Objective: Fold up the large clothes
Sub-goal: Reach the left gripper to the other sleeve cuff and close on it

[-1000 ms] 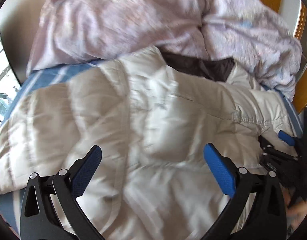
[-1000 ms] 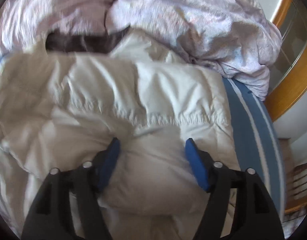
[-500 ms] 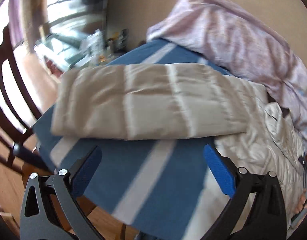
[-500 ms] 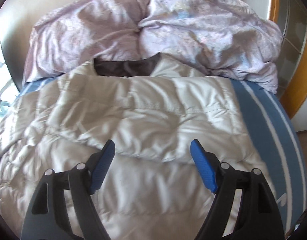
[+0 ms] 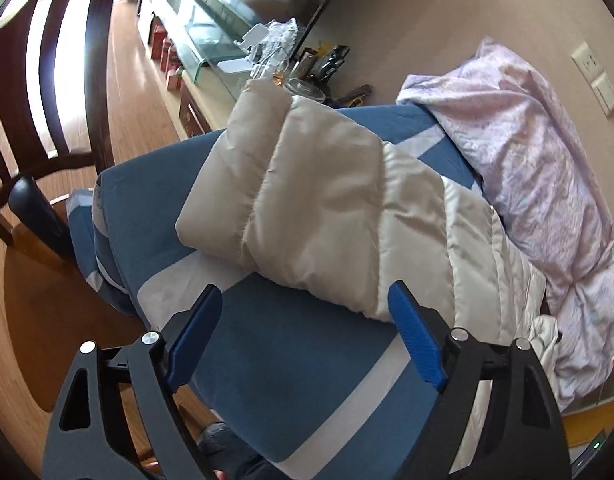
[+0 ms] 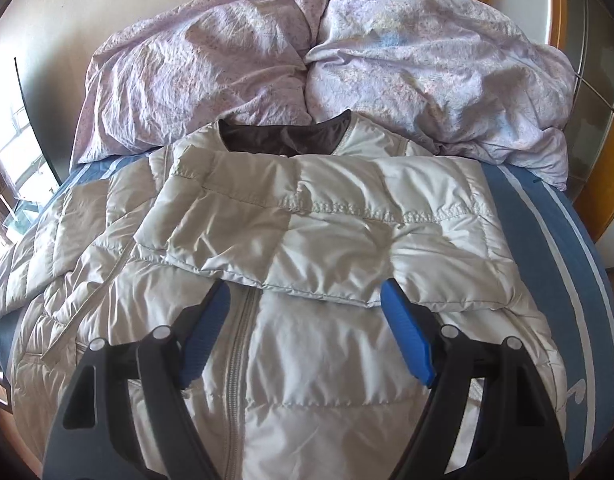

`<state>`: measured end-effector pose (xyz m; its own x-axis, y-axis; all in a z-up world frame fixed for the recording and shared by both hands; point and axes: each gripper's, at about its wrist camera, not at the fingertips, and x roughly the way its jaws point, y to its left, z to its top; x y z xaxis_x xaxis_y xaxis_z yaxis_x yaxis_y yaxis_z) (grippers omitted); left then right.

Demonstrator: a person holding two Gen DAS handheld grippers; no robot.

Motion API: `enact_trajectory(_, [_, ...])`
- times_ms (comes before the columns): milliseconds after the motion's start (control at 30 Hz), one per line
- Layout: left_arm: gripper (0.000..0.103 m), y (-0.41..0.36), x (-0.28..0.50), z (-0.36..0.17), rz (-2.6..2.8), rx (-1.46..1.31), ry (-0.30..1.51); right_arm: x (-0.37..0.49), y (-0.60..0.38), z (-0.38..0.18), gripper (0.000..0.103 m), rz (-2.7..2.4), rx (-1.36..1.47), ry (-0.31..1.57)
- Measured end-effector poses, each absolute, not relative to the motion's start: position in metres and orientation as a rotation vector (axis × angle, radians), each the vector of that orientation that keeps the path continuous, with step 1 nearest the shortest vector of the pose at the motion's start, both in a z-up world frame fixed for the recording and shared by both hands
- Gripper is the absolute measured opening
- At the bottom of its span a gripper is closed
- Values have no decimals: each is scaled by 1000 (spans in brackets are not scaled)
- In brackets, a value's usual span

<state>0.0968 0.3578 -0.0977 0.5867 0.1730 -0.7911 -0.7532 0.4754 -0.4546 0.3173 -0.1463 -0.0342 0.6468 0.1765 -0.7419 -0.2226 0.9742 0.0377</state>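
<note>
A large cream quilted puffer jacket lies front-up on the blue striped bed, zipper down the middle, dark lining at the collar. Its right sleeve is folded across the chest. Its left sleeve lies stretched out toward the bed's edge in the left wrist view. My left gripper is open and empty, held above the bed just short of that sleeve. My right gripper is open and empty above the jacket's chest, just below the folded sleeve.
A crumpled lilac duvet is heaped at the head of the bed. A dark wooden chair stands on the wood floor left of the bed. A low cabinet with a glass top and clutter lines the wall.
My right gripper let go of the folded right sleeve and drew back. My left gripper swung away from the jacket body to face the outstretched left sleeve at the bed's edge.
</note>
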Motion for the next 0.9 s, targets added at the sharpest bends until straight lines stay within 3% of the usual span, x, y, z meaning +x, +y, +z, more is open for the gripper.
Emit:
enact_trajectory(400, [73,387,83,-107,691,-1110,622,319,-161,-32,78,196,-37,815])
enact_trajectory(900, [52,390,91,-105,771,-1051,655,336,-161,-38,78,125,-45,826])
